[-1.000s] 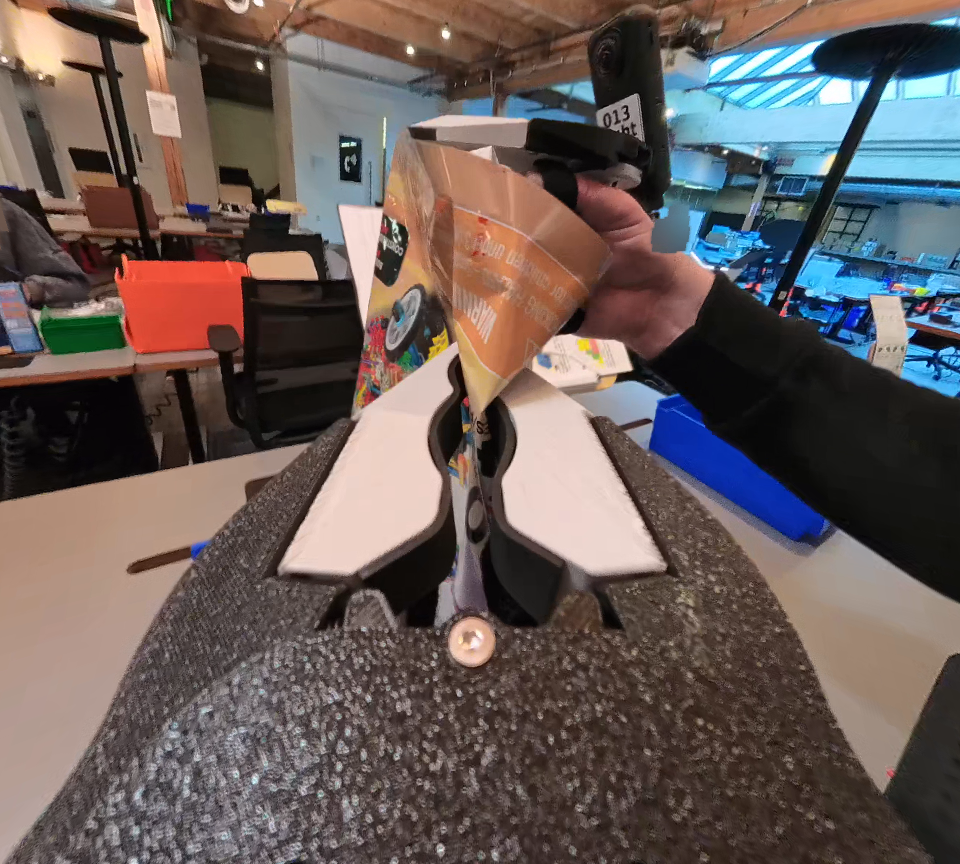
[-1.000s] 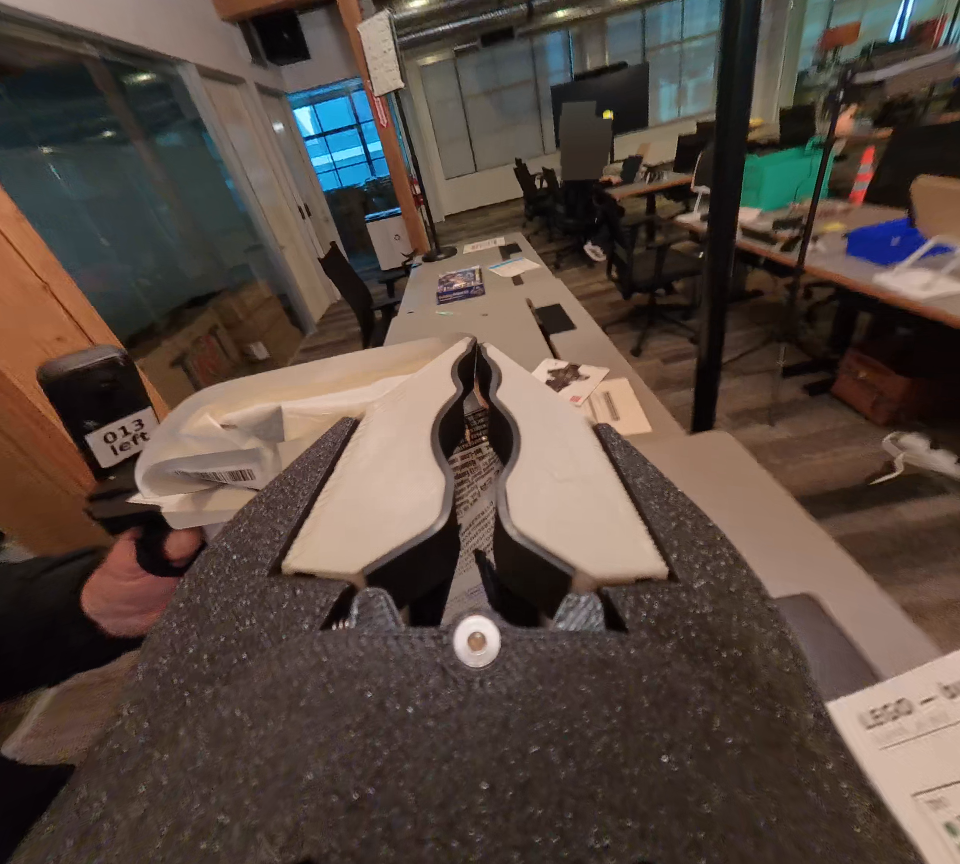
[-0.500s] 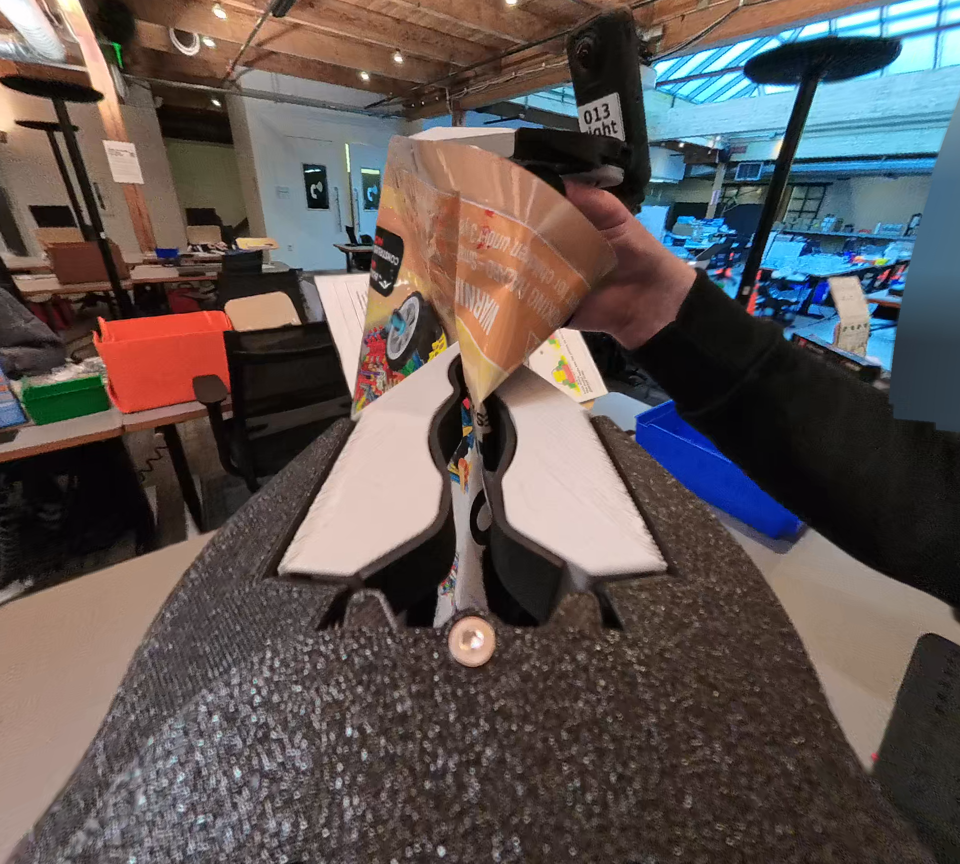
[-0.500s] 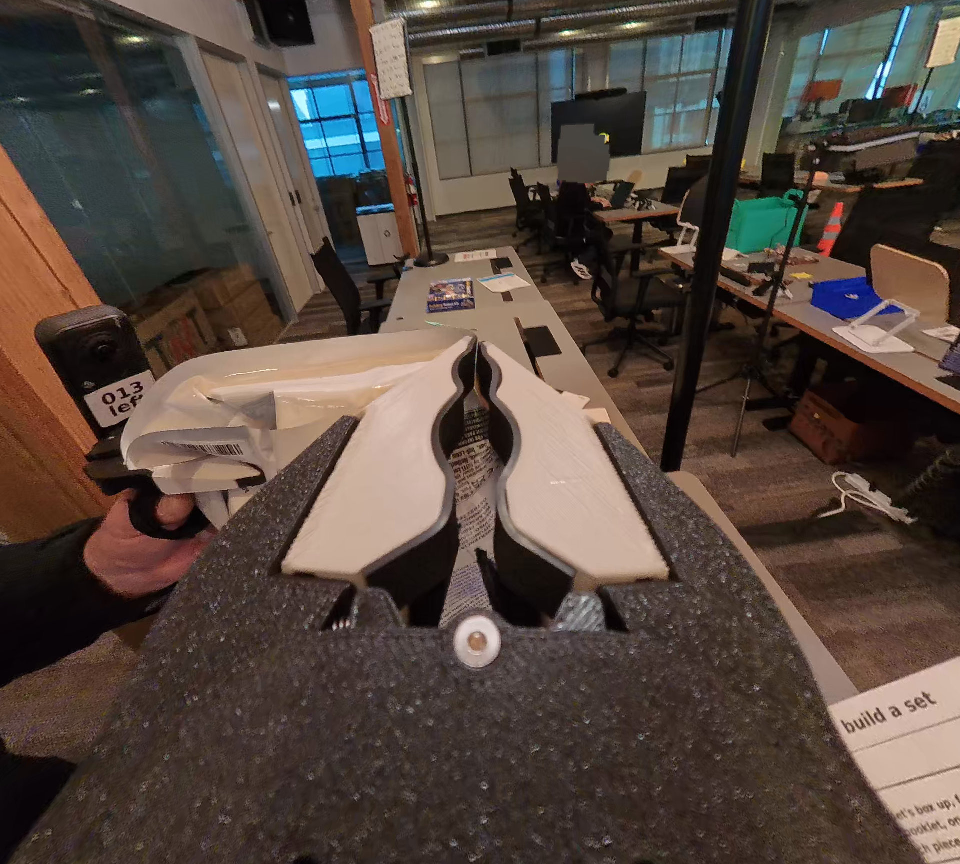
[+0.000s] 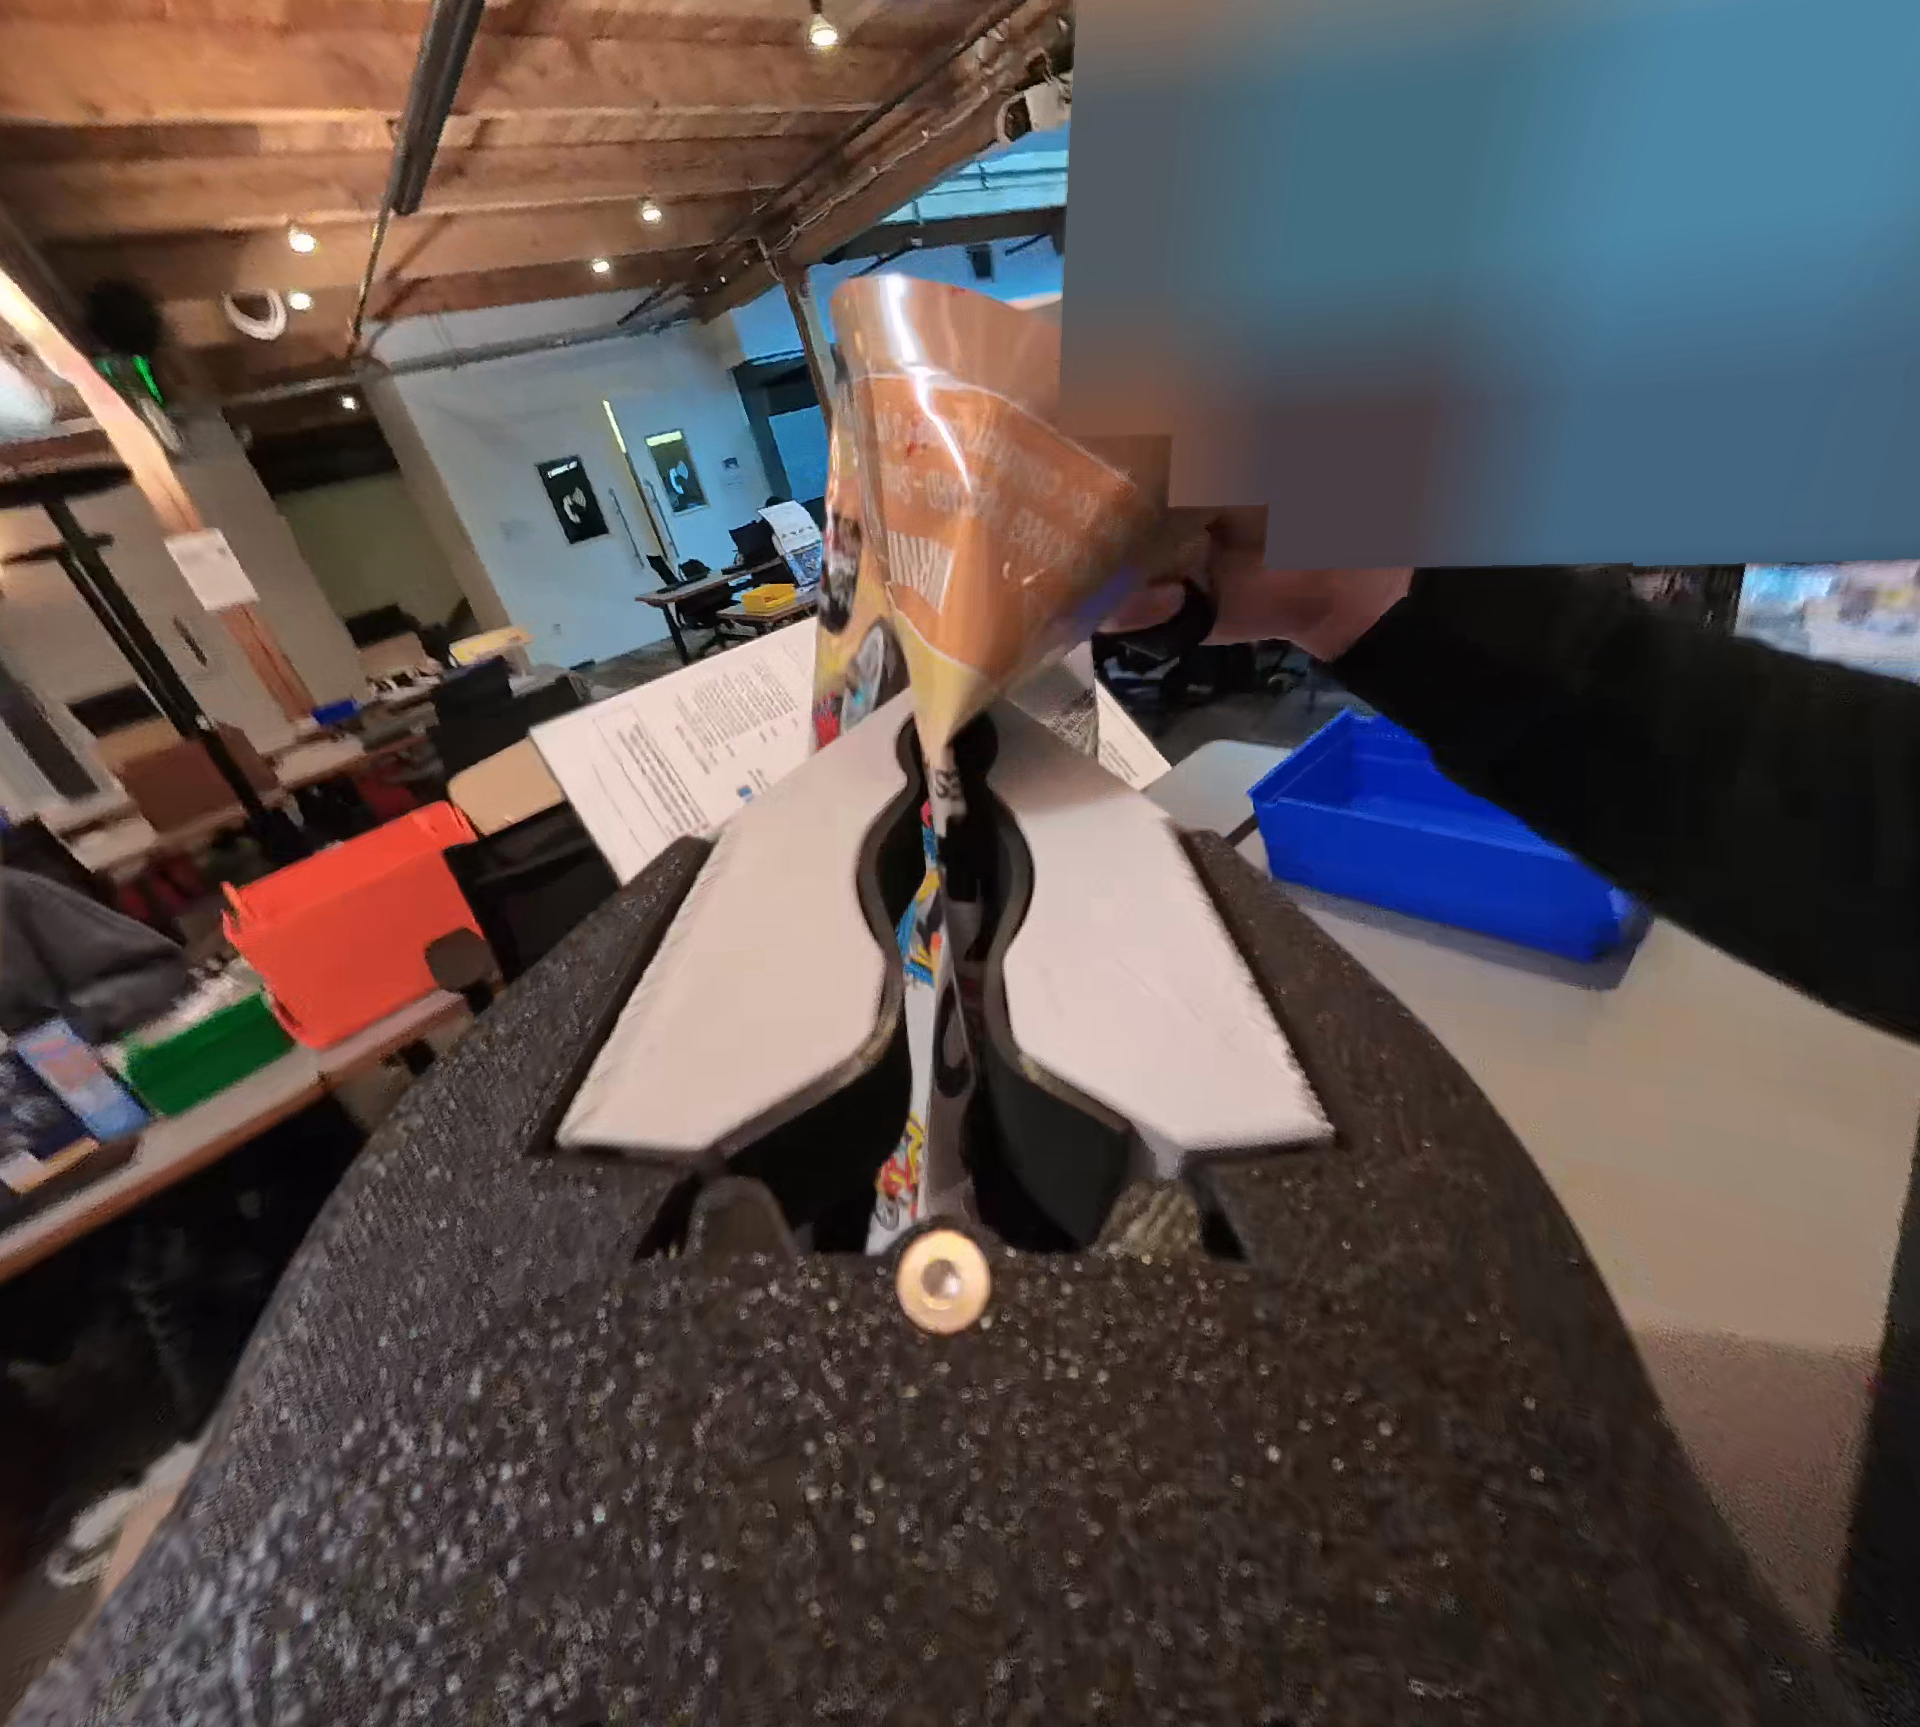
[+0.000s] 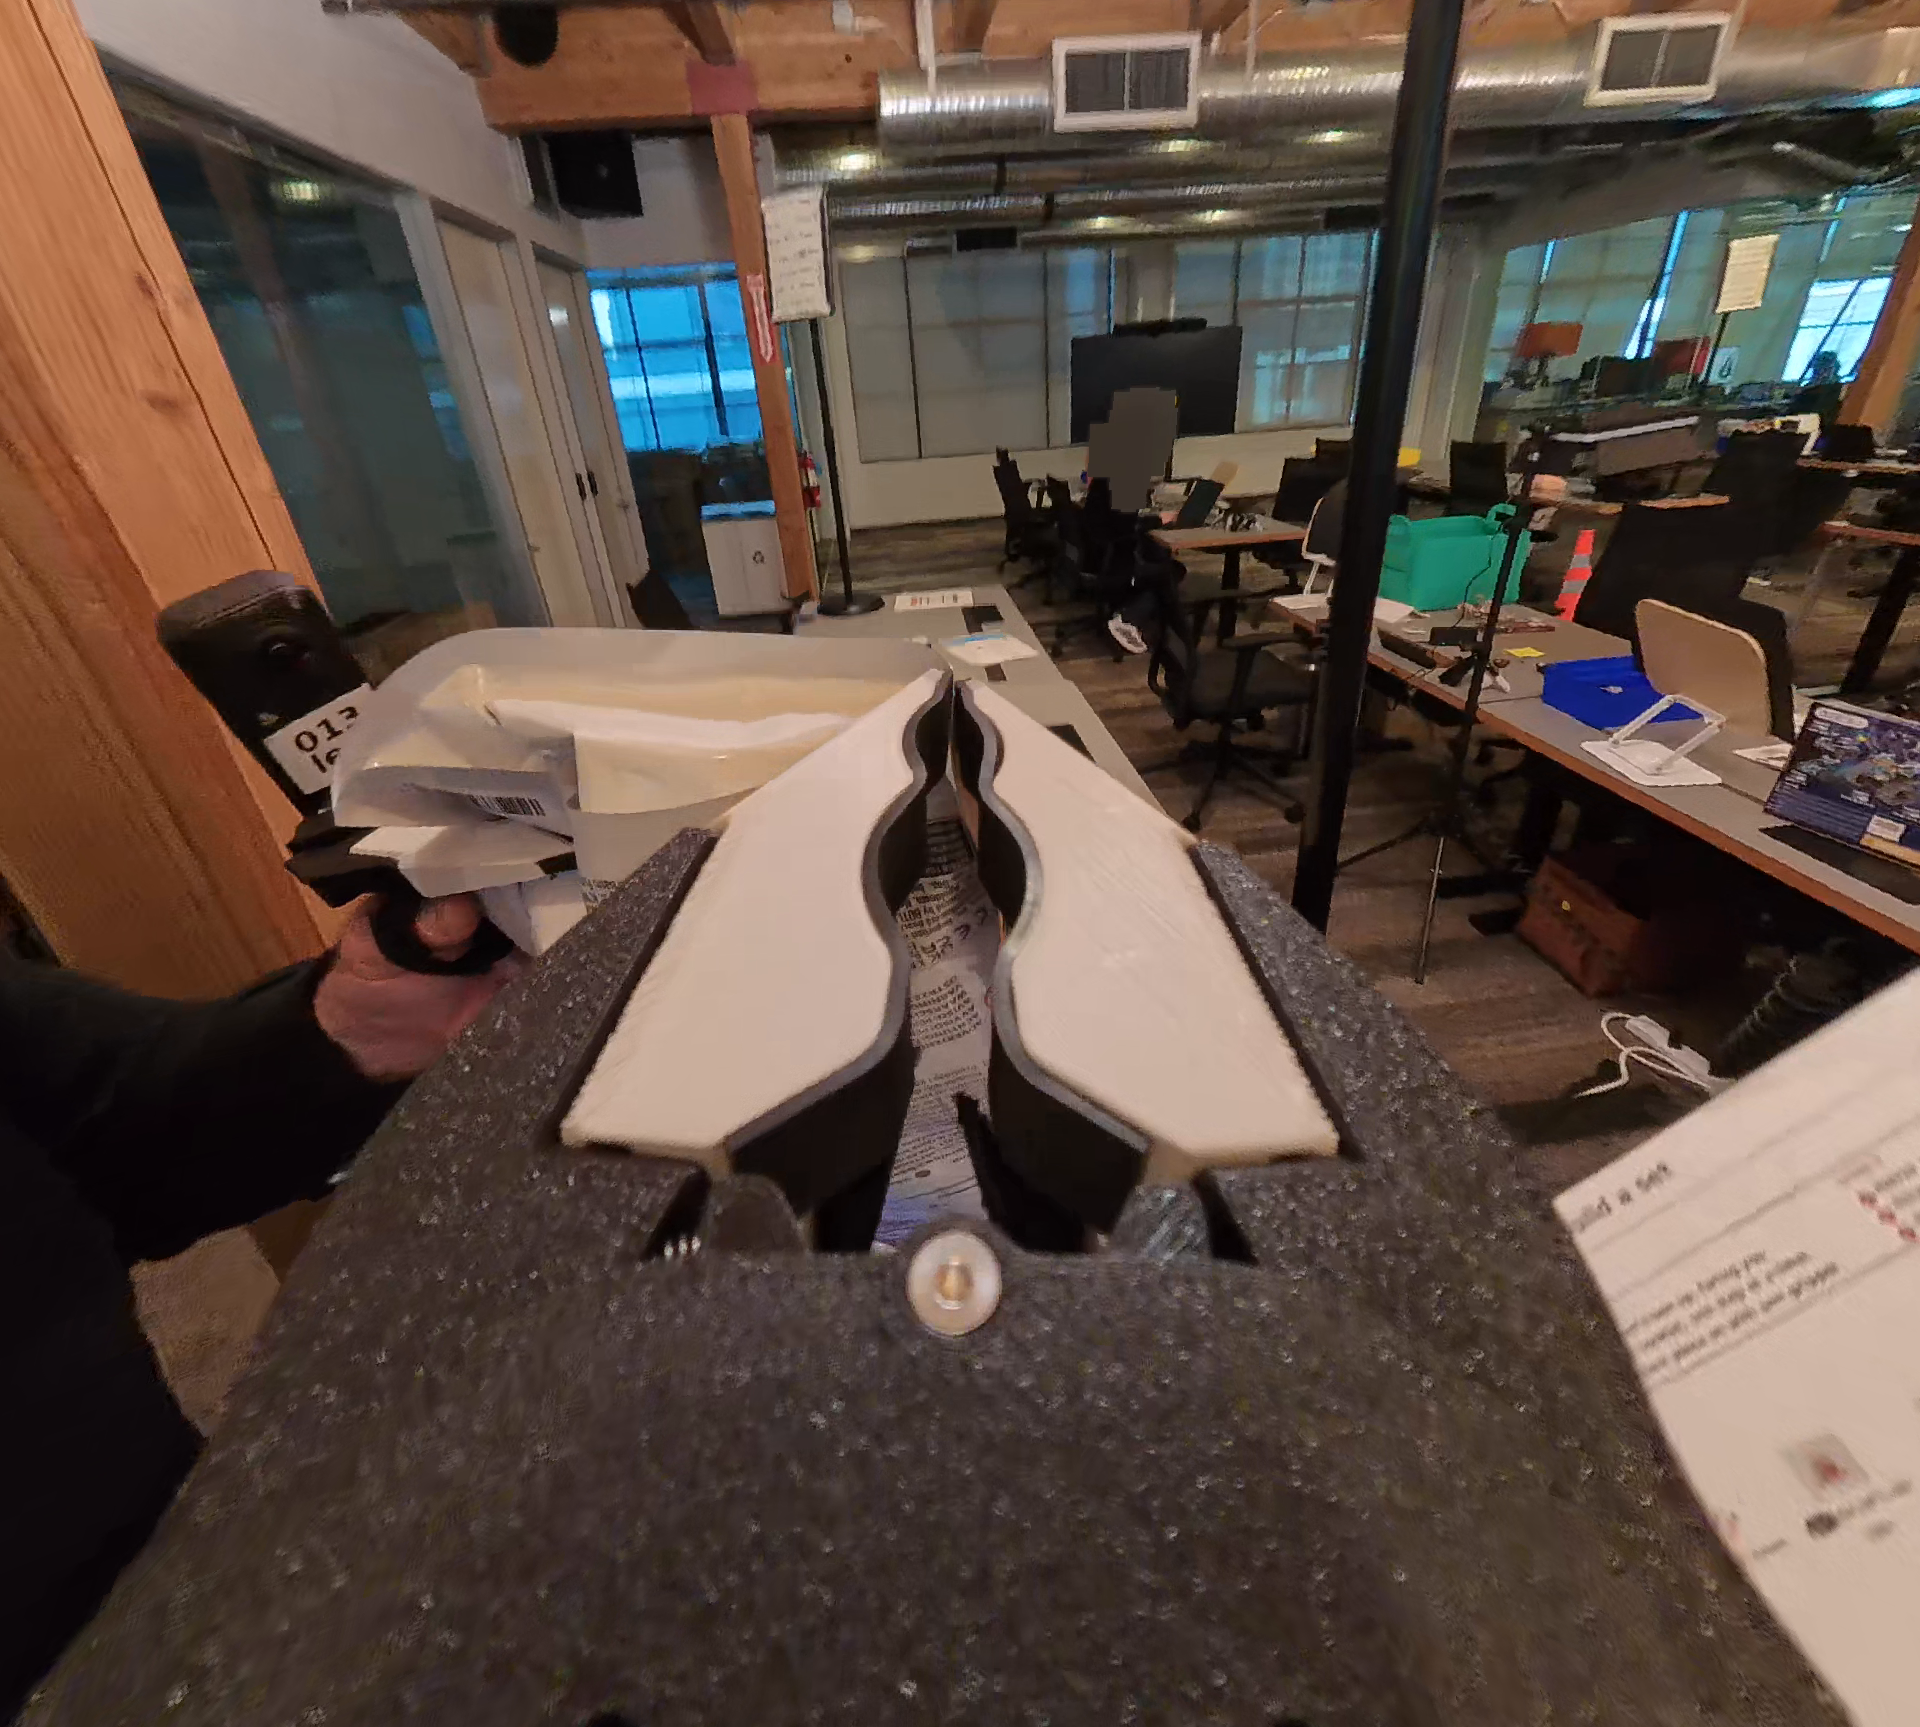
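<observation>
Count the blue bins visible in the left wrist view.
1: a blue bin on the grey table, right of the left gripper, which is shut on a printed bag. Others may be hidden.

A large blurred patch covers the right gripper beyond the crinkled orange printed plastic bag (image 5: pixel 977 524), so only the person's hand (image 5: pixel 1278 602) shows beside the bag (partly). The bag's lower end is hidden between the jaws. The white printed sheet (image 6: pixel 1766 1345) is cut by the picture's edge.
</observation>
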`<state>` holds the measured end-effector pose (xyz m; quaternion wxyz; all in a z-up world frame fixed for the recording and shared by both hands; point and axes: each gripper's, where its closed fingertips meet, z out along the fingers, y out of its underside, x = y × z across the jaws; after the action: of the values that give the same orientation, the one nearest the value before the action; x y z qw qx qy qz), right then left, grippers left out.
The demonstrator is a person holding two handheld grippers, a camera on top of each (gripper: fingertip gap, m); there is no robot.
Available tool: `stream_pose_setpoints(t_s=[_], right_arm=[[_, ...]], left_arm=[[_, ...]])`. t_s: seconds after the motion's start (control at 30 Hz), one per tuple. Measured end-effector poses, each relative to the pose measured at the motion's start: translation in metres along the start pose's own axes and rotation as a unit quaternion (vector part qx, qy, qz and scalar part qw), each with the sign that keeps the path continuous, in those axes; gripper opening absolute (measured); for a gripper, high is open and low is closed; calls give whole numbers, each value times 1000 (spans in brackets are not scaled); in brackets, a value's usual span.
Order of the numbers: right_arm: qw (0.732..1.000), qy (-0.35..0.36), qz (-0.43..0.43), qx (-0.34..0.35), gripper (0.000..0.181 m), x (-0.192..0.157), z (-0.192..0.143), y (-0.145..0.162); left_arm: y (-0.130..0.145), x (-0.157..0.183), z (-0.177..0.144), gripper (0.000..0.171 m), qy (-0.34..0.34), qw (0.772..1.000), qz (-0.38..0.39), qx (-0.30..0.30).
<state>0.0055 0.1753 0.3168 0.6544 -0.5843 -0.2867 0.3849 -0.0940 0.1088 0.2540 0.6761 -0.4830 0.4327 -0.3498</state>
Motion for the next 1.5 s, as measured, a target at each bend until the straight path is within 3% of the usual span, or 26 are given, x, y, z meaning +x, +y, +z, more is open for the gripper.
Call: stream_pose_setpoints(t_s=[0.13,0.23,0.4,0.53,0.63,0.73,0.83,0.9,1.03,1.17,1.33,1.5], right_arm=[[1000,16,19,18,0,-6,-72,37],[999,40,24,-3,0,-15,-128,89],[989,76,107,-62,1,-28,-207,197],[978,105,163,-77,1,-41,-251,259],[971,116,200,-67,0,-41,-277,284],[960,149,205,-118,0,-34,-295,314],[953,157,200,-163,0,-32,-291,327],[949,145,205,-191,11,-32,-276,329],[939,84,246,-225,45,-26,-227,332],[910,12,300,-288,56,-18,-174,372],[875,-25,334,-349,55,-15,-129,433],[880,-66,357,-306,20,-22,-105,437]], left_arm=[[21,52,16,0,25,994,100,-41],[62,101,23,0,48,981,172,-77],[143,178,20,0,96,948,274,-132],[202,215,7,7,148,936,269,-173],[242,240,-5,29,193,920,255,-229],[259,249,-19,50,213,917,215,-259],[261,245,-33,66,206,924,157,-282],[265,244,-47,69,214,921,129,-298],[278,242,-67,68,206,914,113,-330],[301,250,-80,65,215,902,119,-354],[323,254,-91,65,218,895,122,-368],[334,255,-98,68,226,887,117,-385]])
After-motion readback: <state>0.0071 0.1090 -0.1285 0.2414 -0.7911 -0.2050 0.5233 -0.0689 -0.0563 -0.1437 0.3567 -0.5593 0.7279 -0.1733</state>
